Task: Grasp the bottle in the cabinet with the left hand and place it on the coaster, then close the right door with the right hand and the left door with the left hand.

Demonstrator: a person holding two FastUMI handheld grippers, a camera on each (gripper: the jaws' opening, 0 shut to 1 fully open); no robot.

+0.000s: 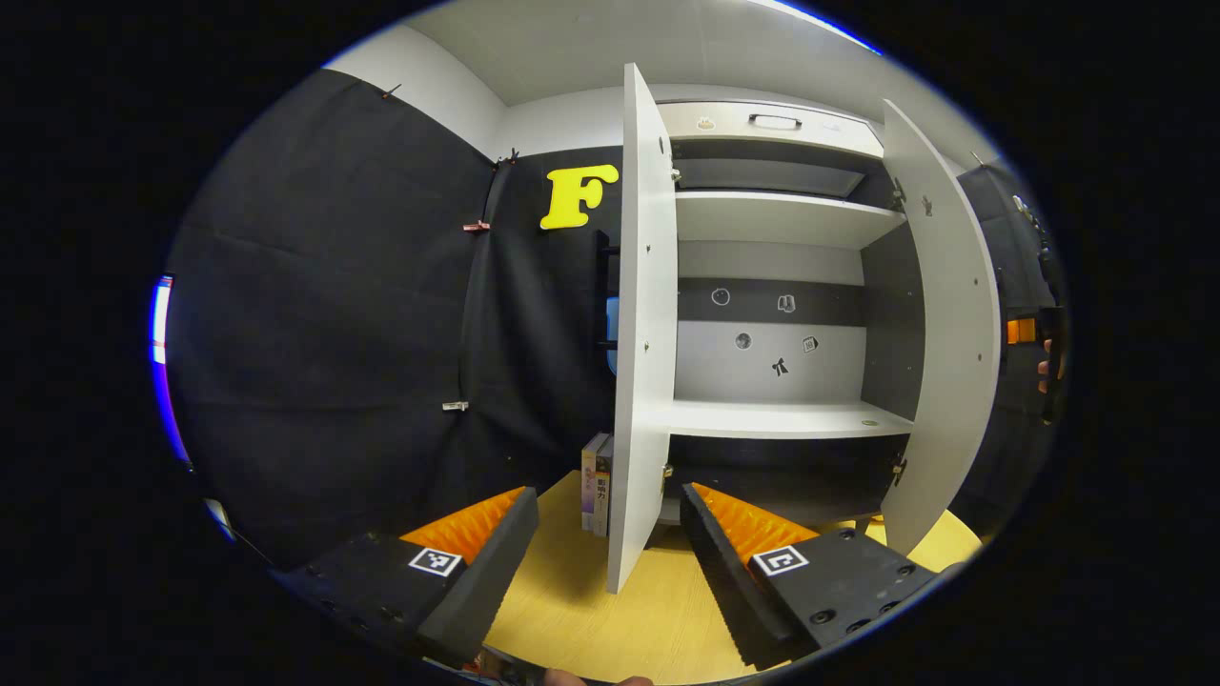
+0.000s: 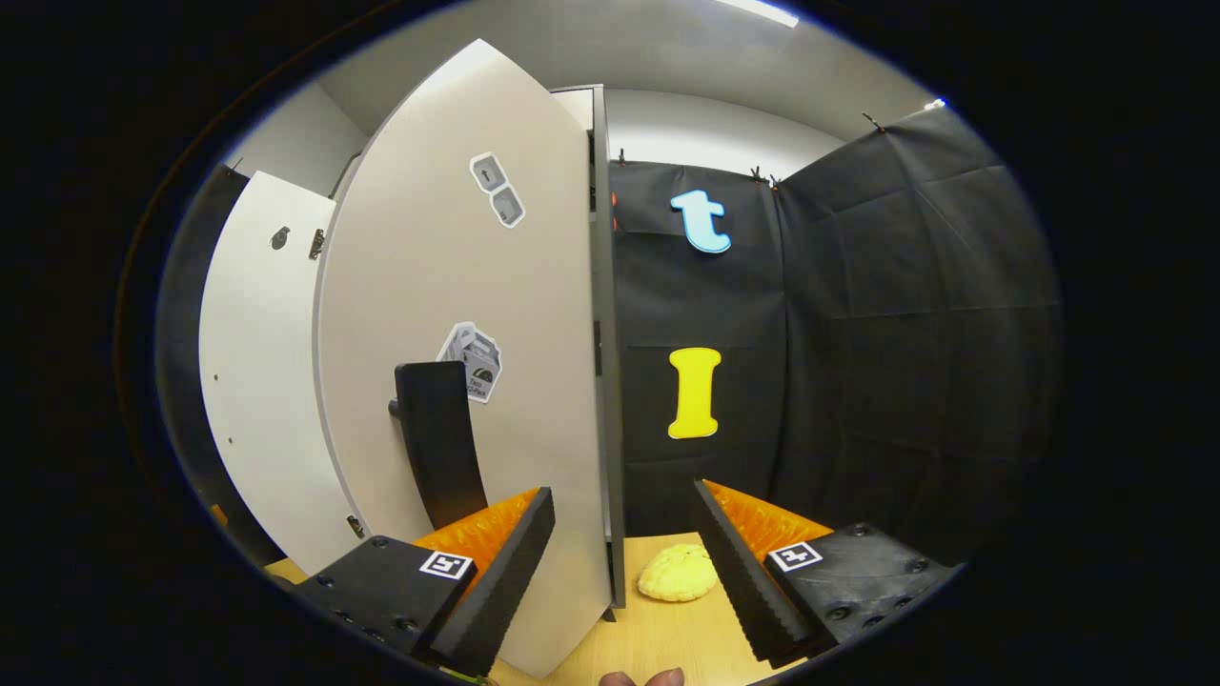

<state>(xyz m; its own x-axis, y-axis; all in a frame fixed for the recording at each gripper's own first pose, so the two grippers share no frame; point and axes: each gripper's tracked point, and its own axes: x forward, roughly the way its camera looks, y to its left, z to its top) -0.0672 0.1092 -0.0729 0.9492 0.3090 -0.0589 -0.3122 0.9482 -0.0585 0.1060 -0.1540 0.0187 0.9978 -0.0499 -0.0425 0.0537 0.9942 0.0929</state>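
The white cabinet stands with both doors swung out. Its left door is edge-on to me, just beyond my left gripper, which is open and holds nothing. The right door hangs open on the far side, and past it at the view's edge is the right gripper with a hand on it. In the right gripper view the right door's outer face with its black handle is close in front. My right gripper is open, its left finger by the door's lower edge.
Stickers dot the cabinet's back wall. Some upright books stand on the wooden table left of the left door. A lumpy yellow object lies on the table beside the cabinet's side panel. Black cloth walls close in both sides.
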